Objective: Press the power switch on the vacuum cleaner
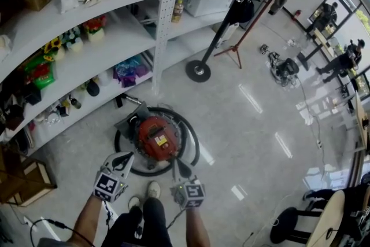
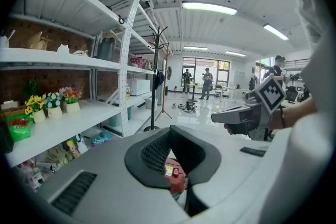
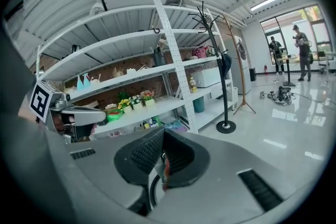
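Grey jaws of the left gripper meet at their tips with nothing between them. Only a slit stays open behind the dark ribbed pads. Through that slit shows a patch of the red vacuum below. The right gripper is the same: tips together, empty, with a sliver of red in the gap behind its pads.

From the head view both grippers hang low and side by side, the left gripper and the right gripper, each pointing down and forward at the vacuum. Neither touches it. A pair of white shoes stands between them on the glossy floor.

The vacuum sits just ahead of the shoes, upright, with a yellow label on its lid and a black hose coiled round it. Its switch cannot be picked out.

Beyond it, white shelves curve along the left and carry flower pots and small goods. A black coat stand rises from a round base beside them, and a wooden tripod stands just past it. Far off at the right, people stand by the windows.
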Available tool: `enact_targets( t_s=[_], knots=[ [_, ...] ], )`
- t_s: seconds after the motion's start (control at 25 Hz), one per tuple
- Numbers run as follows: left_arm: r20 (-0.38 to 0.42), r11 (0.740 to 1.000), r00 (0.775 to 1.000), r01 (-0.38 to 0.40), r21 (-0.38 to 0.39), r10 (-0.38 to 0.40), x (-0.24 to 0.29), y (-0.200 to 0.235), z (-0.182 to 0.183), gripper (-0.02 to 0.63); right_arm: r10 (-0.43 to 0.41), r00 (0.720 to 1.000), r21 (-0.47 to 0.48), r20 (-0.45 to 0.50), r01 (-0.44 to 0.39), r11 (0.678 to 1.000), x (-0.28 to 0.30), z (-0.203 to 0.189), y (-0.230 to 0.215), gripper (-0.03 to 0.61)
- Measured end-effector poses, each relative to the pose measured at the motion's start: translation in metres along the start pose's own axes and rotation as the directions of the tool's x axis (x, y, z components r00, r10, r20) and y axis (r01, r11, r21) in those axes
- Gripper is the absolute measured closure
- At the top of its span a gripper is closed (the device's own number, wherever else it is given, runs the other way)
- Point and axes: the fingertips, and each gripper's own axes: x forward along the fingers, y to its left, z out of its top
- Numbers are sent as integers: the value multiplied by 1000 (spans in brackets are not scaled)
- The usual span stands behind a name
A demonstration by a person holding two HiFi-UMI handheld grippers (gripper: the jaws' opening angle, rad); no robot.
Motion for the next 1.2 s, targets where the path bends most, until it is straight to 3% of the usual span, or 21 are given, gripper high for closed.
enact_targets(
  t_s=[0.32, 0.52, 0.72, 1.2],
  knots=[
    [60, 1000, 998, -2, -30, 4, -17, -3, 58, 607, 0, 1000, 2, 29, 0, 1000, -24, 44, 20, 566],
    [77, 1000, 997, 2, 14, -3, -26, -5, 83, 607, 2, 999, -14, 48, -2, 1000, -39, 71, 32, 566],
    [119, 1000, 993, 8, -6, -7, -42, -11, 118, 607, -3, 998, -21, 61, 4, 1000, -56, 96, 43, 566],
    [160, 998, 987, 1, 62, -11, -70, -21, 160, 607, 11, 995, -49, 98, -6, 999, -92, 140, 62, 566]
  ],
)
